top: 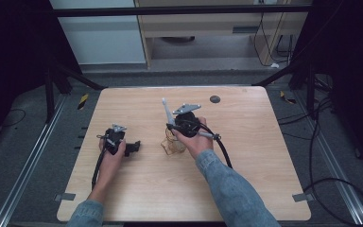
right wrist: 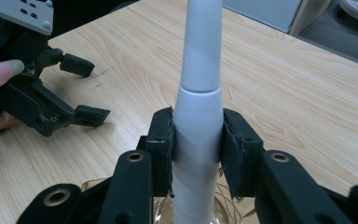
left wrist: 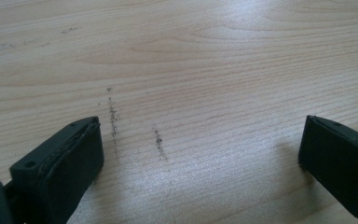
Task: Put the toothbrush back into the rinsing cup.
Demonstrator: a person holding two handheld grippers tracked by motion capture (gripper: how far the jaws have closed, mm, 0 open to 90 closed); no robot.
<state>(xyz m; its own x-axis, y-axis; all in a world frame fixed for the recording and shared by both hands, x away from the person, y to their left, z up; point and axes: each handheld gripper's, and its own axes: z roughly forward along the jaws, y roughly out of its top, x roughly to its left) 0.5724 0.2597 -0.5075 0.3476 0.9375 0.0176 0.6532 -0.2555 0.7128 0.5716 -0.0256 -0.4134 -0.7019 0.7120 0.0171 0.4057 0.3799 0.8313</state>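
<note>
The right gripper (right wrist: pixel 196 140) is clamped on the white handle (right wrist: pixel 196 116) of what looks like an electric toothbrush, both pads pressed flat against its sides. The handle rises tilted above the jaws, and its lower end sits in a clear glass (right wrist: pixel 216 212) directly beneath them. In the high view the glass (top: pixel 172 144) stands just left of the right hand (top: pixel 196 139). Well apart to that gripper's left, the left gripper (top: pixel 131 148) rests low over the wooden table (top: pixel 246 156), jaws spread wide with only bare tabletop between them.
</note>
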